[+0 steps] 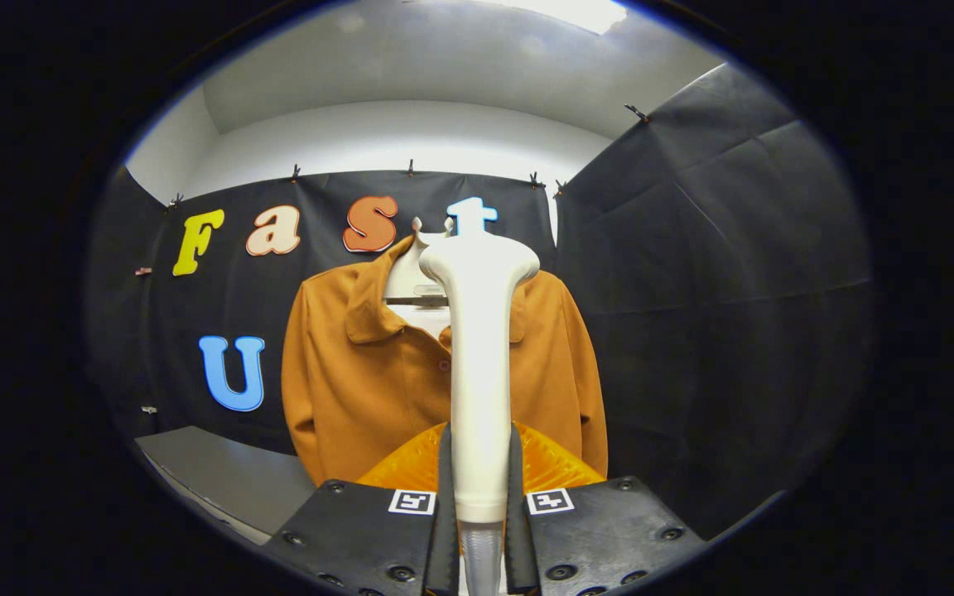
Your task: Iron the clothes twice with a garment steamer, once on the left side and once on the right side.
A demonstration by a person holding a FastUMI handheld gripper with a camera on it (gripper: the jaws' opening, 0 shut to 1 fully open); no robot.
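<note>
While I hold the tool upright, the biggest thing ahead is the orange shirt (361, 389), hanging on a hanger (415, 277) against the booth's black cloth wall (717, 248), dead ahead at 12 o'clock from my fingers and well beyond them. Its long axis runs vertical, collar up top, hem down low behind my fingers. Shirt front faces me, buttons down the middle. From where I point, more of the panel at 10–11 o'clock is in sight; the panel at 1–2 o'clock is partly covered by the tool.

Next, the garment steamer (479, 364): pale handle standing upright, long axis 6 to 12 o'clock, its wider head at the top, level with the collar. Head looks apart from the fabric, near it but I cannot tell the gap for sure. It sits about on the shirt's centre line, so my guess is the coming move is a sideways shift toward 9 or 3 o'clock to start a side pass, then a vertical stroke.

Smallest, my gripper (479, 505): jaws nearly closed, narrowed to the handle's width, both fingers pressing the steamer's lower handle from either side. Grip looks firm and centred. A grey ledge (220, 476) sits low at 8 o'clock, clear of the path.
</note>
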